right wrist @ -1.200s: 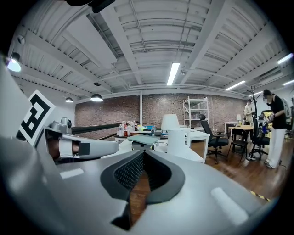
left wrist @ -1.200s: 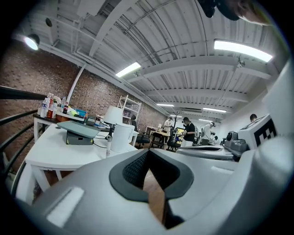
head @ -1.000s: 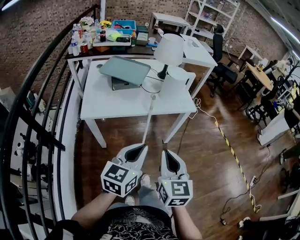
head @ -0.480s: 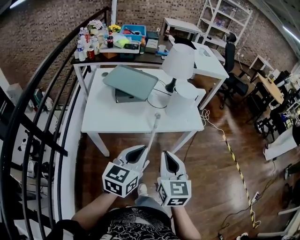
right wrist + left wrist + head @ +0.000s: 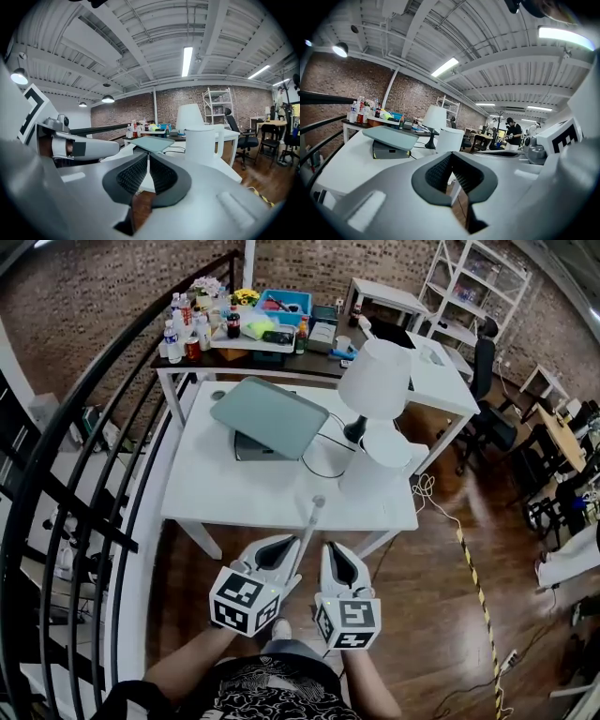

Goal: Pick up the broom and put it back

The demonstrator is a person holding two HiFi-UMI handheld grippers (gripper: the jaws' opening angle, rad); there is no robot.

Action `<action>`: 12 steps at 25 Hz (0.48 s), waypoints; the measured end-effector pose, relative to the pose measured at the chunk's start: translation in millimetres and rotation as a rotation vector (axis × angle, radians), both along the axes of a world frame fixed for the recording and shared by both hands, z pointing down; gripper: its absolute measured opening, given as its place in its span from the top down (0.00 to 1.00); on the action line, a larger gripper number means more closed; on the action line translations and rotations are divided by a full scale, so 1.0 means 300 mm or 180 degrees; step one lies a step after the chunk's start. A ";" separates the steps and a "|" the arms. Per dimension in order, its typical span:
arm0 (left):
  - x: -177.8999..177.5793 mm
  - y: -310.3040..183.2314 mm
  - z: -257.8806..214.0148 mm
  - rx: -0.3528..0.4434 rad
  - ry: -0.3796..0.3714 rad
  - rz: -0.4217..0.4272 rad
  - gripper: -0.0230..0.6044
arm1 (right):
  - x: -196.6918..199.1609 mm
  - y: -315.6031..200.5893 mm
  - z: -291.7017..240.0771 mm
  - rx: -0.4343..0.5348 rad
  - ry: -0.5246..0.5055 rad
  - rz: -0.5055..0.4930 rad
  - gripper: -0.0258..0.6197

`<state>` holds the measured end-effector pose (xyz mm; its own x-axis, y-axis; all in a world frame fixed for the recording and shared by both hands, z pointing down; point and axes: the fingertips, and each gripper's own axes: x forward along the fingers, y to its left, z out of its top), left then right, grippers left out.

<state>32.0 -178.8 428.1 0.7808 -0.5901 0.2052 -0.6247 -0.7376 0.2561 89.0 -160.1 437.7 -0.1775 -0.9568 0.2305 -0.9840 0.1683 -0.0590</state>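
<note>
The left gripper [image 5: 451, 158] has its jaws pressed together at the tips with nothing pinched. The right gripper [image 5: 147, 159] is likewise closed and empty. Just ahead, between the two, the broom [image 5: 310, 529] shows only its white handle, which appears to lean at the front edge of the white table [image 5: 234, 498]. Its head is hidden beneath the grippers. The step in hand looks like the approach, with the broom not yet taken. Next, one gripper would need to spread its jaws and close squarely round the handle before any lift.
</note>
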 end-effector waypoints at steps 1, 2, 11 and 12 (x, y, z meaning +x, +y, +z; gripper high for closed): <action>0.006 -0.015 0.006 -0.0011 -0.0011 -0.0022 0.96 | 0.007 -0.018 0.007 -0.0010 -0.0014 -0.0019 0.97; 0.010 -0.029 0.013 -0.0024 -0.0022 -0.0045 0.96 | 0.014 -0.036 0.014 -0.0020 -0.0032 -0.0033 0.97; 0.073 -0.092 0.043 -0.0030 -0.0098 -0.0169 0.96 | 0.056 -0.144 0.107 -0.0129 -0.0086 -0.0186 0.88; 0.077 -0.096 0.046 -0.0027 -0.0106 -0.0181 0.96 | 0.060 -0.153 0.123 -0.0146 -0.0092 -0.0203 0.86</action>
<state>55.0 -207.6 441.9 0.7387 -0.6314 0.2358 -0.6739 -0.6985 0.2407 106.9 -206.0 474.6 -0.2449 -0.9318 0.2677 -0.9691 0.2270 -0.0964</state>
